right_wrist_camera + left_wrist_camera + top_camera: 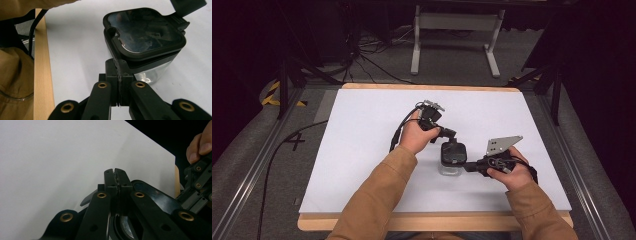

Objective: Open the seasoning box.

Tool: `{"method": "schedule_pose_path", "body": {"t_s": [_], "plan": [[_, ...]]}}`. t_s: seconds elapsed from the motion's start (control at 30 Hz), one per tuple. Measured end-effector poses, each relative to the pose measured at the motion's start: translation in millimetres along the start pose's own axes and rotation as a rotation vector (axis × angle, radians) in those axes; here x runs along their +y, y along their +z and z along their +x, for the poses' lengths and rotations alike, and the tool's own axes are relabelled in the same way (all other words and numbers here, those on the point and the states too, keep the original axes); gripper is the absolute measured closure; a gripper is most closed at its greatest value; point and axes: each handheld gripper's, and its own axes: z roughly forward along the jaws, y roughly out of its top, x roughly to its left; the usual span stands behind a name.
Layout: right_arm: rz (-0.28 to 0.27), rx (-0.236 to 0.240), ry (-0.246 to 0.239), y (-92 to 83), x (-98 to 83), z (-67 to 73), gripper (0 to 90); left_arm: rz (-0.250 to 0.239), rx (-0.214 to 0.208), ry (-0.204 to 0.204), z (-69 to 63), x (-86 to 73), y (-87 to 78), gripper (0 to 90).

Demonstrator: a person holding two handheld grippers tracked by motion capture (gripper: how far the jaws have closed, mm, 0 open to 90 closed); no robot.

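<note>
Sitting near the middle of the white table top point(362, 150), a clear container with a black lid point(452, 157) is the thing both hands work at. The left gripper point(451, 134) comes at it from the far side, its jaws pressed flat together with nothing between them, the tips resting at the lid's far edge as the left gripper view looks over them. The right gripper point(468, 166) meets the container from the near right side; its jaws are also fully closed and empty, the tips just at the seam under the lid point(145, 32), touching or nearly so. In the right gripper view the lid sits down on the clear body point(155, 71), though a black flap point(187, 6) at its far corner stands raised. By my reading the job is at an early stage: the container is braced from two sides, but neither gripper grasps it, and the lid is not yet off.
</note>
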Motion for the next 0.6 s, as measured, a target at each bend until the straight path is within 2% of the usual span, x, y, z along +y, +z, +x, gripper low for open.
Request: {"method": "schedule_pose_path", "body": {"t_s": [0.17, 0.2, 0.27, 0.37, 0.47, 0.6], "plan": [[-0.015, -0.005, 0.003, -0.1, 0.4, 0.0, 89.7, 0.006, 0.010, 0.000, -0.9, 0.2, -0.8, 89.4], [-0.015, -0.005, 0.003, -0.1, 0.4, 0.0, 89.7, 0.006, 0.010, 0.000, -0.9, 0.2, -0.8, 86.9], [-0.012, -0.004, 0.003, 0.1, 0.2, 0.0, 89.7, 0.020, 0.048, 0.019, -2.0, 1.0, -3.4, 83.3], [-0.012, -0.004, 0.002, -0.1, 0.3, -0.1, 89.8, 0.003, 0.057, 0.027, -6.2, 1.5, -11.0, 81.4], [-0.019, -0.011, -0.003, -0.9, 1.0, -0.1, 89.8, -0.025, 0.054, 0.056, -17.6, 3.2, -27.0, 82.7], [-0.035, -0.023, -0.006, -2.4, 3.1, 0.5, 89.8, -0.036, 0.048, 0.097, -34.7, 2.2, -45.9, 85.0]]}}
